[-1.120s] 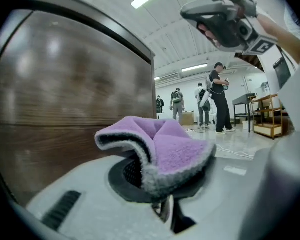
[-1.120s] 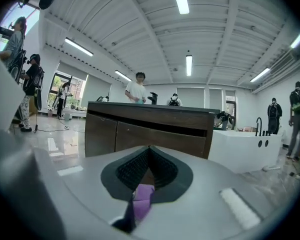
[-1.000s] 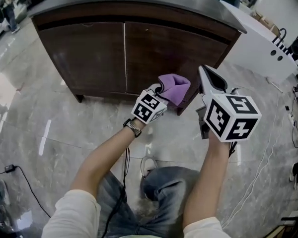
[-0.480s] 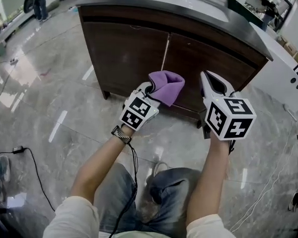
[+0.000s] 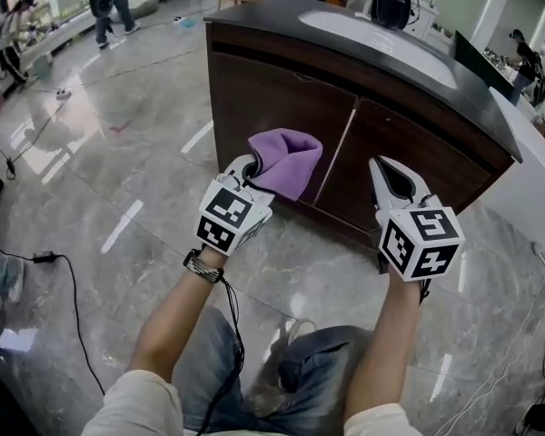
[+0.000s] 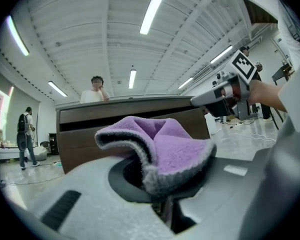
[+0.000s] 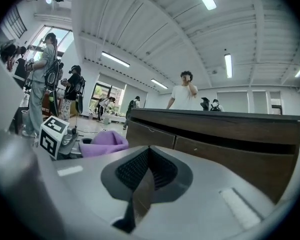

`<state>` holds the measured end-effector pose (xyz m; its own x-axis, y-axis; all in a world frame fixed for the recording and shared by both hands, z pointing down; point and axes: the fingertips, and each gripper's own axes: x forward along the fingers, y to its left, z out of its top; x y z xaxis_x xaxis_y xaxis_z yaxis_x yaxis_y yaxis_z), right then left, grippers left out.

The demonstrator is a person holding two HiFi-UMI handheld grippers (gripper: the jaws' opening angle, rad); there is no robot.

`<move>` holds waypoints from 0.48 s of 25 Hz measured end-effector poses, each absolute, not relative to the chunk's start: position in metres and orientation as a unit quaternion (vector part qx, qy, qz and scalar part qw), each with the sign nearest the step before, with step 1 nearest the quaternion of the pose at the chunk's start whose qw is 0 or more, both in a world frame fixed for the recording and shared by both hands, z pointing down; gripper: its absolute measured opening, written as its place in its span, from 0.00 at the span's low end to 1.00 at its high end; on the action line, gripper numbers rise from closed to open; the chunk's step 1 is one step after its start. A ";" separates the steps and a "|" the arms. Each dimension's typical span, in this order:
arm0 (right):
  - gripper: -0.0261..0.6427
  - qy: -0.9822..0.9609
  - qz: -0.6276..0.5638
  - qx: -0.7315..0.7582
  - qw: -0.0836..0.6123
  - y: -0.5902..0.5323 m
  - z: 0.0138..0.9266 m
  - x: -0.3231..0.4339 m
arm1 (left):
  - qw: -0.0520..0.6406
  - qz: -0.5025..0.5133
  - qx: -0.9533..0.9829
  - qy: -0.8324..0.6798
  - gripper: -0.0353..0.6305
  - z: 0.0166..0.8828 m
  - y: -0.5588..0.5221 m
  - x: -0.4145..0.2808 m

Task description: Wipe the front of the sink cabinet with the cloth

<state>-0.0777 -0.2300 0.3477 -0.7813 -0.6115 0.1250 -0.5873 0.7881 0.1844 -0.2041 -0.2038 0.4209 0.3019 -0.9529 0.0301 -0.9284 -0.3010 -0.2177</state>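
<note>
- Holding the cloth (image 5: 286, 159) is the left gripper (image 5: 254, 173). Its fingers (image 6: 90, 194) are closed on a bunched lower fold, and the rest stands up loose above them.
- The cloth hangs in the air before the cabinet (image 5: 436, 171), near the seam between its two doors (image 5: 263, 107). It looks apart from the wood, not pressed on it.
- It looks like soft, light, fluffy pile with a grey edge. It should flop and fold, catch well in a pinch, and cannot break.
- By that judgement the pinch at the fold suits it. Only the free bulge can meet a door, though, so it would need flat pressure.
- The right gripper (image 5: 388, 166) hovers beside it, before the right door. Its fingers (image 7: 200, 194) are drawn together with nothing between them.
- Both doors are shut, so what the cabinet holds is hidden.
- The sink (image 5: 381, 34), set in the dark top (image 5: 282, 16), looks bare from here, though its bottom is not well seen.
- Wiping seems not yet begun.
</note>
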 end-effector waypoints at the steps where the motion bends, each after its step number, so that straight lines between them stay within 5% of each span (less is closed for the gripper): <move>1: 0.05 -0.943 -0.064 0.315 0.088 -0.229 0.350 -0.080 | 0.082 -0.074 -0.798 0.592 0.12 0.416 -0.197 -0.210; 12: 0.05 -0.952 -0.058 0.291 0.075 -0.213 0.343 -0.104 | 0.111 -0.090 -0.770 0.622 0.12 0.389 -0.147 -0.240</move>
